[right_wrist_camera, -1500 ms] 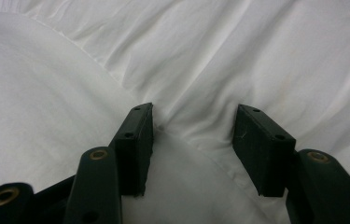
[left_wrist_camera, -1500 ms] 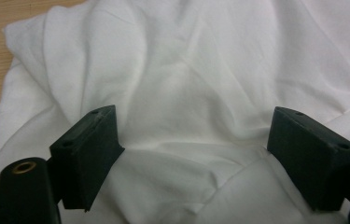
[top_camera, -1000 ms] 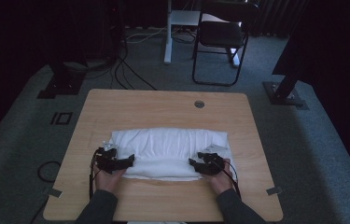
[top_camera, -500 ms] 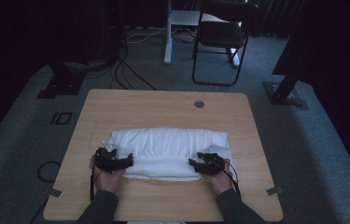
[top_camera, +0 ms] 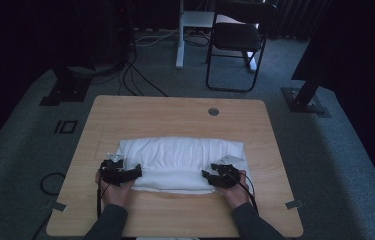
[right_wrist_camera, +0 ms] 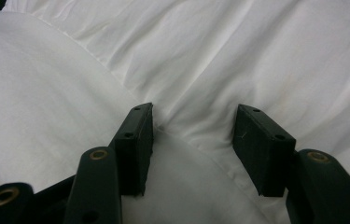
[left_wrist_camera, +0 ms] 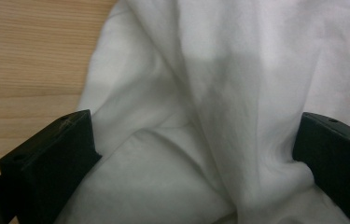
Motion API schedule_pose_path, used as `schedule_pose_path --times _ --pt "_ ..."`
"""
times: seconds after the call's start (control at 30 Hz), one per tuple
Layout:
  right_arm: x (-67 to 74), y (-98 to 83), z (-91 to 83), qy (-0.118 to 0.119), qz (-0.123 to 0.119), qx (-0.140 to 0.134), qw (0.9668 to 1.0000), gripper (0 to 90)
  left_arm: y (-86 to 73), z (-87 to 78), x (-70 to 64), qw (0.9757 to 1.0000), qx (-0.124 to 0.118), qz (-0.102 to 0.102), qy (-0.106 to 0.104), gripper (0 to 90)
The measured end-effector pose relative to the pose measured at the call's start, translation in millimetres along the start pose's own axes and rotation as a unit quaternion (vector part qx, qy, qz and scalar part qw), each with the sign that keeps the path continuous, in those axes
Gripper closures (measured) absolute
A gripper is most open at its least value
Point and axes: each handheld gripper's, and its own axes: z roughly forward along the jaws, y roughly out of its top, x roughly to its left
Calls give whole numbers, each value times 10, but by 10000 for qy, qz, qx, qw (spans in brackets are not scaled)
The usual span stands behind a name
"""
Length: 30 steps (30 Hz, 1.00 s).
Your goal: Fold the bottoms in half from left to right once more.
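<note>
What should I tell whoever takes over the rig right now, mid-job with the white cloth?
Left tongs: open wide, set against the near left end of the white cloth, fabric bunched between the jaws, not yet pinched.
Right tongs: open, jaws resting on the cloth's near right end, a fold between them, no grip yet.
Cloth: lies as a long, folded bundle across the middle of the wooden table, near edge toward the person.
Done: cloth looks folded at least once; both tongs are in place.
Left: probably close both tongs on the near edge and carry on with the next fold.
</note>
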Motion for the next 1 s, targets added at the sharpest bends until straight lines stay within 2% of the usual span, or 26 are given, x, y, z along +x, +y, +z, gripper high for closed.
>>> schedule_pose_path --times 0.07,0.1,0.17,0.27,0.33,0.47,0.6,0.67,0.73,0.8,0.83,0.87,0.9,1.0 --pt "1 1 -1 2 -7 5 10000 469 2 -7 22 10000 -1 -19 -38 0" --pt "2 1 -1 0 -7 4 10000 469 4 -10 48 9999 7 -49 -121 0" --pt "0 0 -2 7 6 5 10000 469 2 -35 91 9996 -6 -172 -227 0" --pt "-3 0 -2 17 12 9 10000 469 2 -51 136 9993 -16 -265 -267 0" --pt "-5 1 0 20 12 8 10000 469 -1 -37 160 9993 -29 -353 -88 0" --pt "-1 0 -2 23 11 4 10000 469 -4 -21 127 9995 13 -286 129 0" --pt "-1 -1 -1 32 10 8 10000 469 -2 -22 109 9995 57 -256 169 0" --pt "1 0 -1 32 10 12 10000 469 -2 -29 105 9997 100 -162 119 3" --pt "0 1 -1 35 7 16 10000 469 12 -62 90 9999 131 -78 -20 83" --pt "-4 2 -1 45 21 13 10000 469 28 -86 43 9997 205 62 -100 213" --pt "-4 2 -1 45 21 13 10000 469 28 -86 43 9997 205 62 -100 289" --pt "-6 2 -2 50 31 9 10000 469 31 -106 10 9991 176 91 -384 289" --pt "-3 3 -7 50 32 9 10000 468 26 -108 2 9986 164 73 -491 521" --pt "1 9 -12 58 -1 15 10000 466 17 -101 36 9961 136 -38 -874 686"
